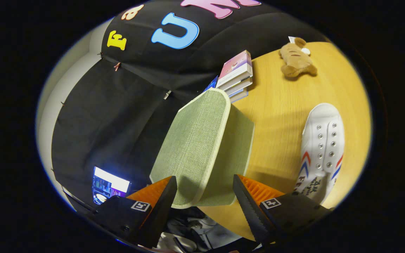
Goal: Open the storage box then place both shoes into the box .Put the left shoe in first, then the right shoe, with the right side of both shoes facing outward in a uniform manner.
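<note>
Gripper view: the tongs (204, 196) stand spread apart, gripping nothing, their fingers either side of the near edge of the green storage box (202, 147) on the wooden surface (280, 116). Opening the box looks to be the step in hand; next they must close on its lid. Right, a white shoe (322, 147) lies lengthwise, toe pointing far.

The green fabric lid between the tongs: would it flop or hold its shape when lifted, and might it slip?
The lid looks stiff: its panel stays flat and its piped rim runs straight with nothing propping it. The woven cloth should give some grip, so slipping seems unlikely. It is probably light for its size. The tongs stand open on either side of its near edge, not pressing.
</note>
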Demonstrator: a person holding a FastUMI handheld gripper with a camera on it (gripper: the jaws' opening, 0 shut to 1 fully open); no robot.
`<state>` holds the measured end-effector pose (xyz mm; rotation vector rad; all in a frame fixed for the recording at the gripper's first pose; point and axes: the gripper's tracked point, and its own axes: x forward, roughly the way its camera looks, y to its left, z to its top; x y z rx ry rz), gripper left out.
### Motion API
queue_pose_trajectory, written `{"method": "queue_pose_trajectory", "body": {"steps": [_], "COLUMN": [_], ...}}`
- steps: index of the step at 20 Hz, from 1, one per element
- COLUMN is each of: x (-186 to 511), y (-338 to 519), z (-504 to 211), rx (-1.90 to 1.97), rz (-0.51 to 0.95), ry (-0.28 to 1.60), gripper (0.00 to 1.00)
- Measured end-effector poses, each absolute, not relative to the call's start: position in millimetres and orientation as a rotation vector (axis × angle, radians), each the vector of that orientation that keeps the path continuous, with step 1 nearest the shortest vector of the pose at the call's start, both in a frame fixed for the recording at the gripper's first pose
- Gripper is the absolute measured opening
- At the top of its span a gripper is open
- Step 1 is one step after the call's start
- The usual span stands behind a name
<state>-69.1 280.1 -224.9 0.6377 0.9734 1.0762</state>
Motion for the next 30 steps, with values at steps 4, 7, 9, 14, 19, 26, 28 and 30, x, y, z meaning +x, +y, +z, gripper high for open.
{"method": "queue_pose_trajectory", "body": {"steps": [4,7,9,14,19,26,28,30], "x": [-82.6,-83.2,-77.6,-80.0,-70.6,-87.8,-88.5,-88.8], "y": [299.3,309.0,317.4,310.9,312.4,330.7,340.3,354.4], "z": [-223.8,-214.3,-218.2,-213.8,-200.4,-130.9,-108.5,-81.0], "rx": [0.759,0.892,0.961,1.024,1.057,1.011,0.976,0.97], "rz": [1.167,1.21,1.177,1.165,1.04,1.069,1.054,1.036], "ry": [1.026,1.087,1.116,1.155,1.134,1.13,1.118,1.095], "gripper": [0.96,0.96,0.82,0.6,0.05,0.05,0.05,0.05]}}
